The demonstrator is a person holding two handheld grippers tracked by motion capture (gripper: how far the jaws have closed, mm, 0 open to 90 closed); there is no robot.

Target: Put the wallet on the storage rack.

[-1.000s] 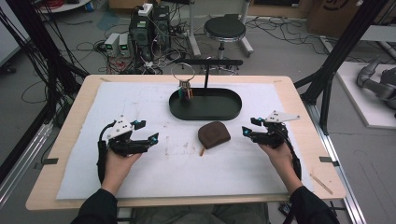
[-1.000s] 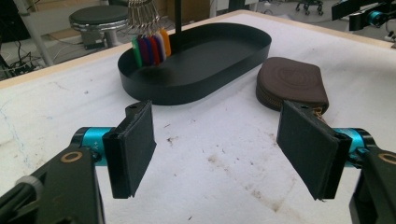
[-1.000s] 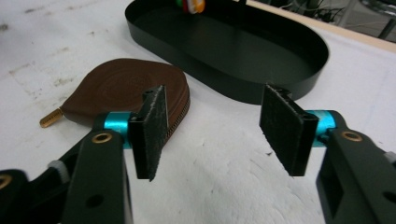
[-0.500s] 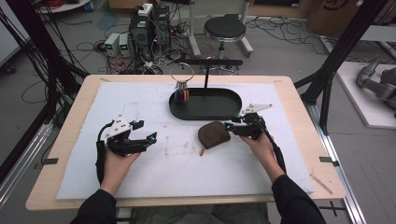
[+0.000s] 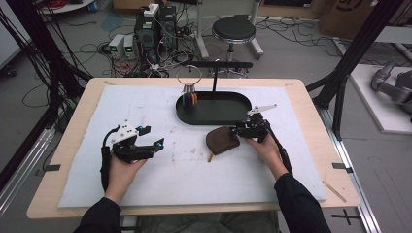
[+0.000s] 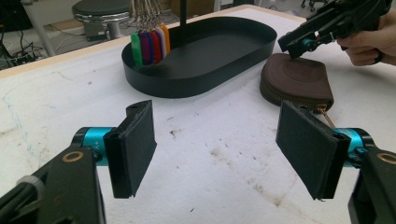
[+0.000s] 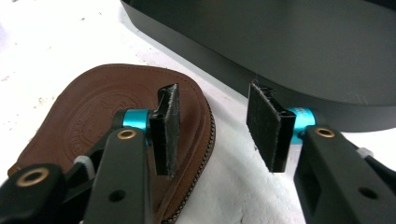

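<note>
- The brown leather pouch (image 5: 222, 140) lies flat on the white mat (image 5: 170, 174), near the middle of the table (image 5: 311, 97), just in front of the black oval tray (image 5: 214, 116).
- The right gripper (image 5: 241, 130) is at the pouch's right edge, between the pouch and the tray wall.
- In the right gripper view, the right gripper (image 7: 212, 126) is released: its jaws stand apart with a clear gap. One pad (image 7: 168, 128) sits above the pouch (image 7: 93, 121) near its zipped rim; the other pad is over bare mat beside the tray (image 7: 303, 51). Nothing is held. Contact between the pad and the leather cannot be told.
- In the left gripper view, the tip of the right gripper (image 6: 292, 44) is at the pouch's (image 6: 299, 81) far edge, and a zip pull sticks out of the pouch on the near side.
- The left gripper (image 5: 150, 138) is over bare mat on the left side, well apart from the pouch.
- The left gripper (image 6: 215, 144) is released, jaws wide apart and empty.
- A bunch of coloured key tags (image 6: 149, 44) hangs at the tray's (image 6: 224, 84) left end.
</note>
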